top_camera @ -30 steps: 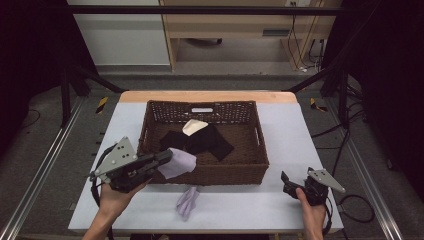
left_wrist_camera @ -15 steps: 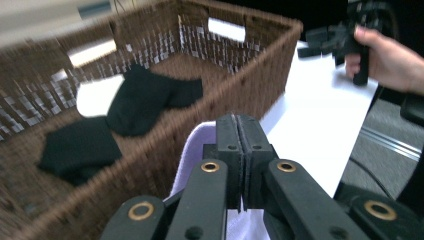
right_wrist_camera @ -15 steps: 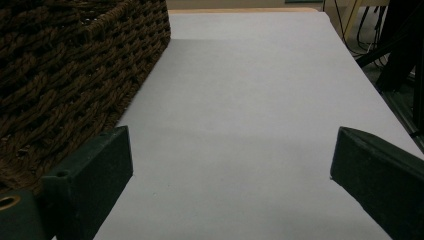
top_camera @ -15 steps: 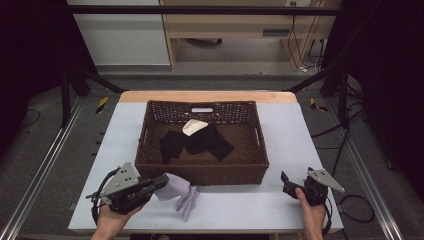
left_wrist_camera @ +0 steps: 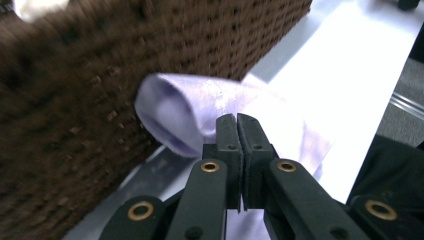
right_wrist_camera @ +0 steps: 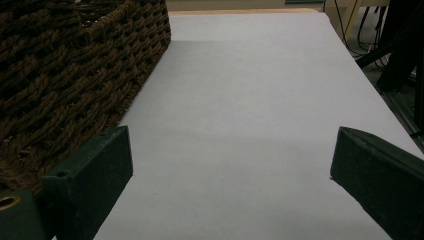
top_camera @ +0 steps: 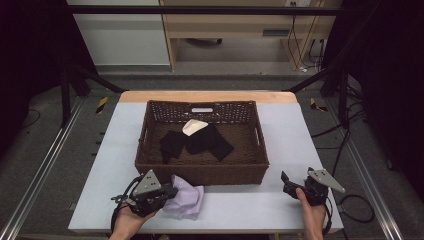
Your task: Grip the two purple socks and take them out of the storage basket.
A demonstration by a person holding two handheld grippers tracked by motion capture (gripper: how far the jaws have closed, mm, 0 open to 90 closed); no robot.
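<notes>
High view: the left gripper (top_camera: 167, 192) sits low at the table's (top_camera: 250, 207) near edge, pinching a lavender cloth (top_camera: 185, 202) that lies crumpled on the table just in front of the wicker basket (top_camera: 200, 172), its long axis running roughly left to right away from the gripper. The right gripper (top_camera: 287, 182) rests near the table's right front corner. Left gripper view: the jaws are pressed together on a fold of the lavender cloth (left_wrist_camera: 210, 107), which bulges beside the basket wall (left_wrist_camera: 75, 100). Right gripper view: the jaws stand wide apart over bare table (right_wrist_camera: 240, 125), the basket (right_wrist_camera: 65, 75) at left.
</notes>
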